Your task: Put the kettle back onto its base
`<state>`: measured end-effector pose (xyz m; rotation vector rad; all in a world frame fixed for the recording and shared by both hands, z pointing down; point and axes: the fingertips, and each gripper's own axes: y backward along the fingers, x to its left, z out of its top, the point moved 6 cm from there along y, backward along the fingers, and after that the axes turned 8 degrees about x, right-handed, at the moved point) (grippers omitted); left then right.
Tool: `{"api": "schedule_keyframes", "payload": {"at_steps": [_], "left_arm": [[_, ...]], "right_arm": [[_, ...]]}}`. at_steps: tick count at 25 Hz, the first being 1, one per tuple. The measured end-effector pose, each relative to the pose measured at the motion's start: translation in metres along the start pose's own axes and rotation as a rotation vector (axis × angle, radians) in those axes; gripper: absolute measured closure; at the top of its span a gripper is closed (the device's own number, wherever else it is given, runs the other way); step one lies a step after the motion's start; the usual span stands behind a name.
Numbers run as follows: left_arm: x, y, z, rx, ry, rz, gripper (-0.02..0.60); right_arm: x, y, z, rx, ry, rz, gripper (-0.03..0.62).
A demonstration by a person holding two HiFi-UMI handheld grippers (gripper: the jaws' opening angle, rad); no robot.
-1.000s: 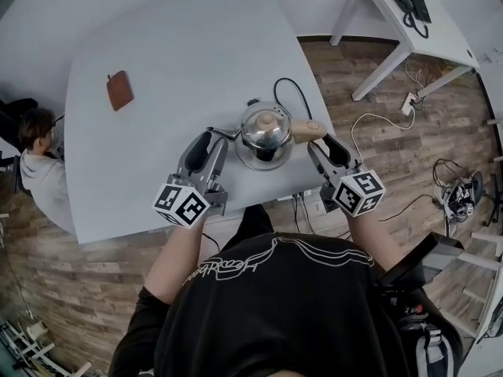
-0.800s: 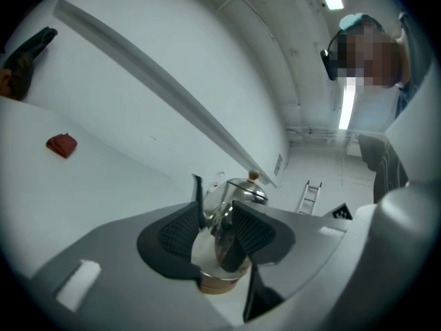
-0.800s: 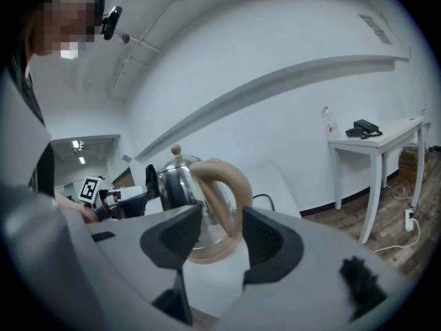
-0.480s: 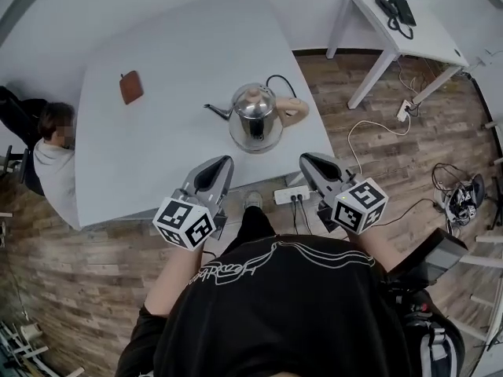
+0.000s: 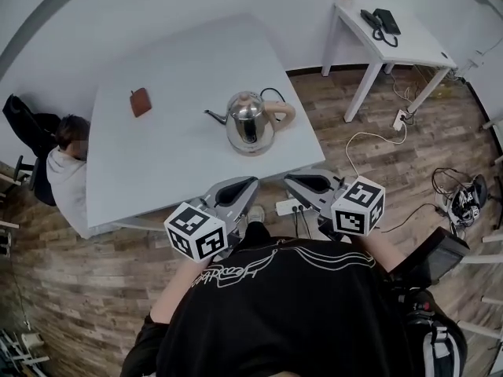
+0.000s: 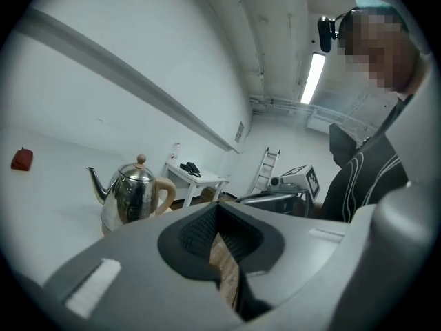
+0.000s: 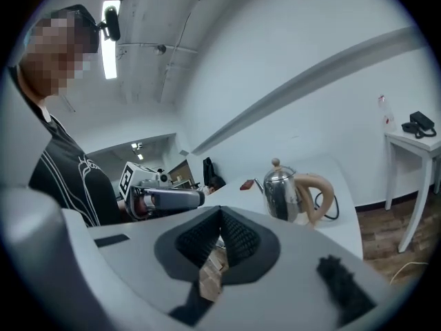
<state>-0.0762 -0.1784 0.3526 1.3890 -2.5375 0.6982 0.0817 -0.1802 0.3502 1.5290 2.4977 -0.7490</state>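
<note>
The kettle [image 5: 250,122] stands upright on the white table [image 5: 157,163] (spout pointing left). Off its near edge, left gripper [image 5: 238,190] and right gripper [image 5: 308,185] hover, jaws together, empty.

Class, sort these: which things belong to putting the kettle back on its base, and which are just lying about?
Belongs to the job: shiny steel kettle with a beige handle; black power cord behind it; white table under it.

Just lying about: small brown pouch on the table; black telephone on the white side desk; white power strip on the wooden floor.
</note>
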Motion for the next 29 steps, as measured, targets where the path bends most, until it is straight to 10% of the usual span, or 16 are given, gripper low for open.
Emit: {"api": "schedule_keyframes", "payload": {"at_steps": [29], "left_arm": [[-0.022,0.005,-0.012,0.05,0.027,-0.055,0.577]], "right_arm": [[0.018,0.013,-0.019,0.03,0.013,-0.001,0.589]]}}
